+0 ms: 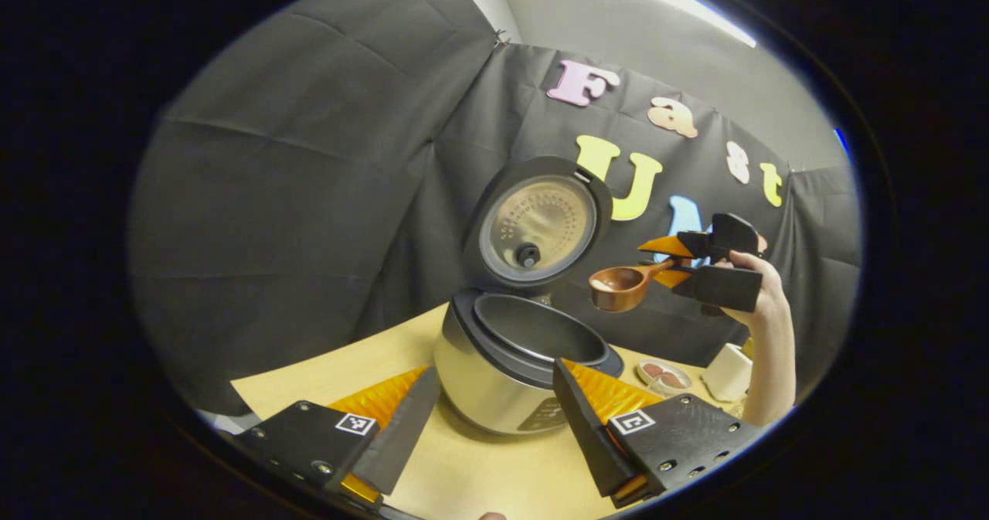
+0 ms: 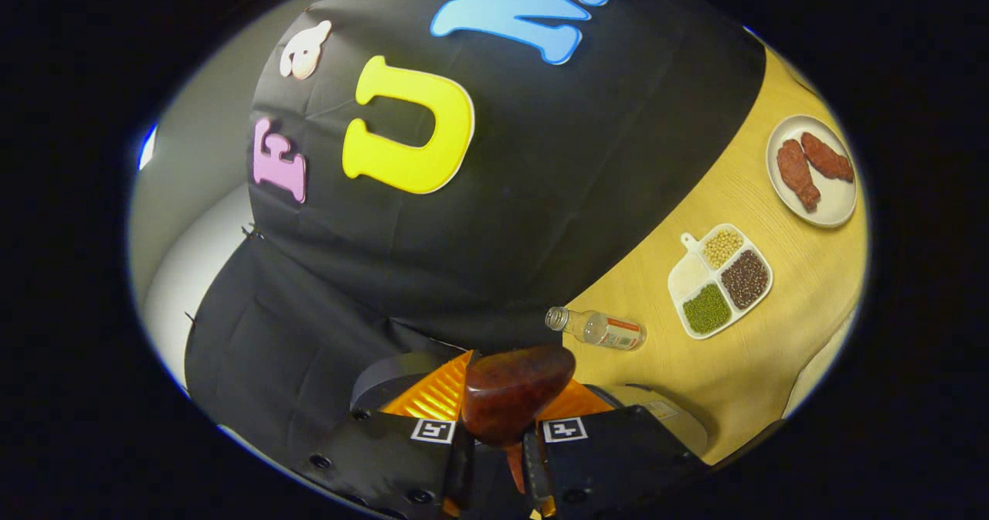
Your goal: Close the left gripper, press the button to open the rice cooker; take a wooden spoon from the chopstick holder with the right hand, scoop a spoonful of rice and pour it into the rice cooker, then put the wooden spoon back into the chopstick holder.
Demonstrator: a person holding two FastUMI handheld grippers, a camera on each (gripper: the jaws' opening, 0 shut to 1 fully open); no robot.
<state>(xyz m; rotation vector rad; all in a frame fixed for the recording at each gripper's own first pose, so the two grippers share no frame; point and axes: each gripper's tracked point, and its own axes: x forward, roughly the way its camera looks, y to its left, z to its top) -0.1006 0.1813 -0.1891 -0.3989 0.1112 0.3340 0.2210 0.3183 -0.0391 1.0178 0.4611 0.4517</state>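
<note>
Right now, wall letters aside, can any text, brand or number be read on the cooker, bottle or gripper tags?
None is legible.
Rice cooker: front panel print, too small to read.
Bottle: label blurred, unreadable.
Marker tag: coded squares, no words.
Wooden spoon: no marking seen.

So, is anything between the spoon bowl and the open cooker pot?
No: in the left gripper view the wooden spoon hangs over bare air, up and right of the rice cooker.
</note>
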